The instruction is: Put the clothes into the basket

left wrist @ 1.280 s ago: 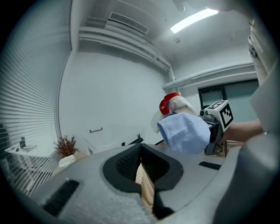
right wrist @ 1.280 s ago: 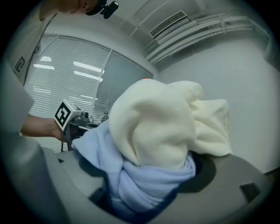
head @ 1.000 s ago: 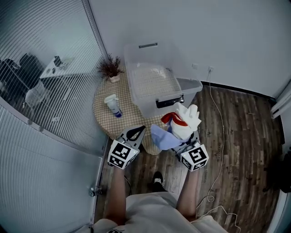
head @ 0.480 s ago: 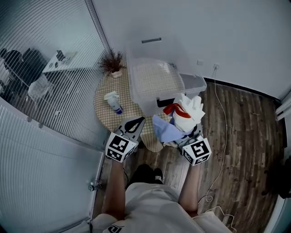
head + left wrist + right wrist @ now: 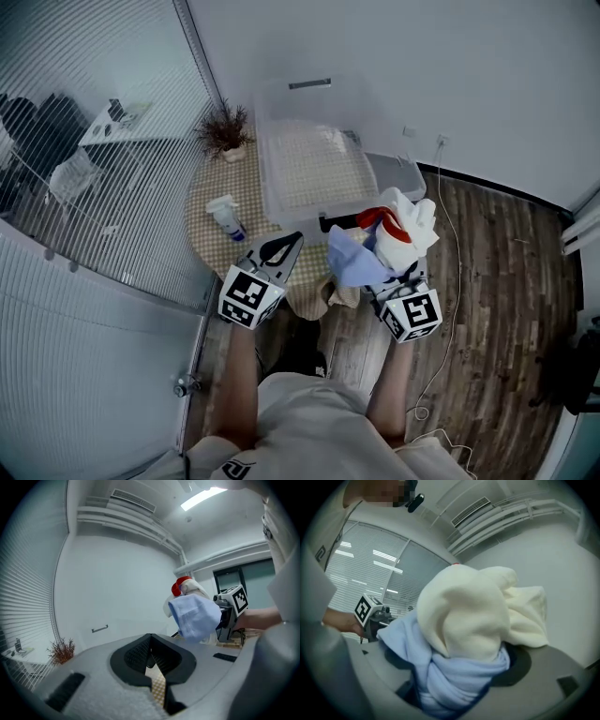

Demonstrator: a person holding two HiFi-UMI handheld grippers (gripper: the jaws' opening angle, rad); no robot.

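My right gripper (image 5: 392, 267) is shut on a bundle of clothes (image 5: 394, 239): a cream piece, a light blue piece (image 5: 352, 262) and a bit of red (image 5: 372, 219). It holds them in the air just off the near right corner of the clear plastic basket (image 5: 309, 169), which stands on the small round table (image 5: 216, 192). In the right gripper view the cream and blue clothes (image 5: 464, 634) fill the jaws and hide them. My left gripper (image 5: 278, 251) is shut and holds nothing; it hangs over the table's near edge. The left gripper view shows the clothes bundle (image 5: 194, 613) at its right.
A white and blue spray bottle (image 5: 225, 216) and a small potted plant (image 5: 223, 136) stand on the checked tablecloth. The basket's lid (image 5: 394, 173) lies at its right. A glass partition with blinds runs along the left. A white cable (image 5: 450, 272) trails over the wooden floor.
The right gripper has carried the clothes bundle a little further right and up. The left gripper has barely moved. The head view has shifted slightly.
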